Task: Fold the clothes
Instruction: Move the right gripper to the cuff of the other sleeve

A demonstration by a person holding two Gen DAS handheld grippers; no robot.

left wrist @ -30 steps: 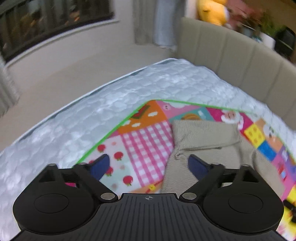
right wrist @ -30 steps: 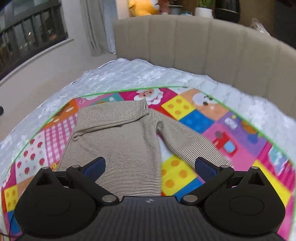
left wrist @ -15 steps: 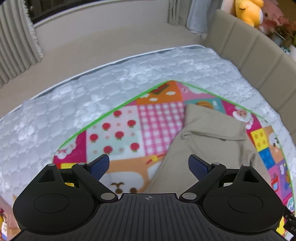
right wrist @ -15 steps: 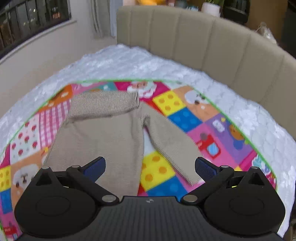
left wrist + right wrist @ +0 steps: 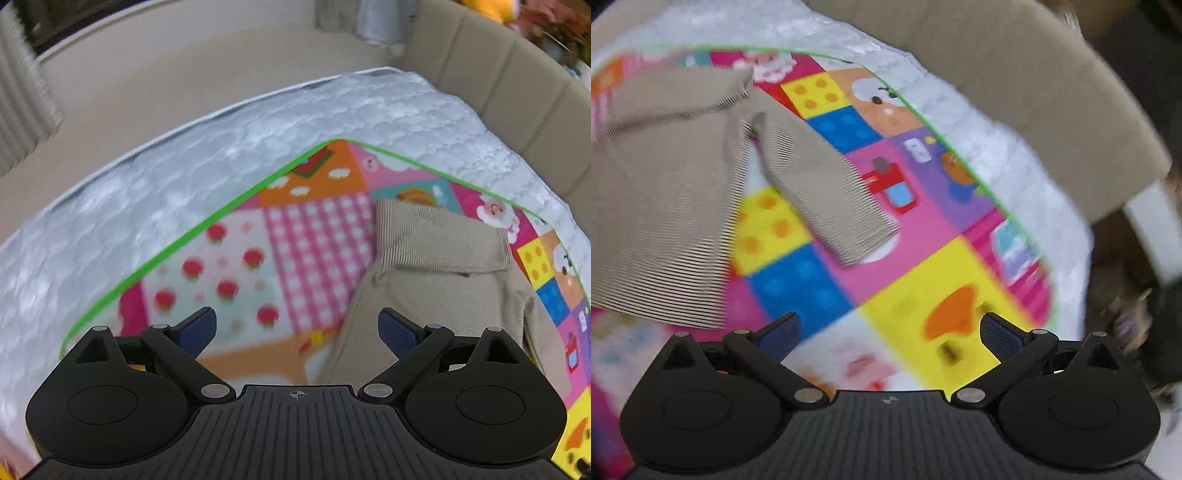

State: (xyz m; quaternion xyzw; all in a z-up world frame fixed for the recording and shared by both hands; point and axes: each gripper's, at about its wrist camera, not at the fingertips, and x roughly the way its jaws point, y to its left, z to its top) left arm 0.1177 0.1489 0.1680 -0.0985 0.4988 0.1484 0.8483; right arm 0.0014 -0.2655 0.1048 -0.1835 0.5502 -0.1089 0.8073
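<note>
White bed [image 5: 155, 192] with bright play mat [image 5: 317, 236]; striped top [image 5: 665, 177] spread flat, one sleeve [image 5: 827, 192] out. Left gripper [image 5: 297, 326] and right gripper [image 5: 890, 328] hovering, fingers apart, holding nothing. Next: grab sleeve, fold inward

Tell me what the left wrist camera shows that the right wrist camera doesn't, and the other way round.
Only the left wrist view shows the strawberry patch, the pink checked patch and the sweater's folded collar. Only the right wrist view shows the sweater's sleeve lying out over the mat. Both show the striped sweater, the patchwork mat, the white mattress, the padded headboard, and an open, empty gripper: left gripper, right gripper.
</note>
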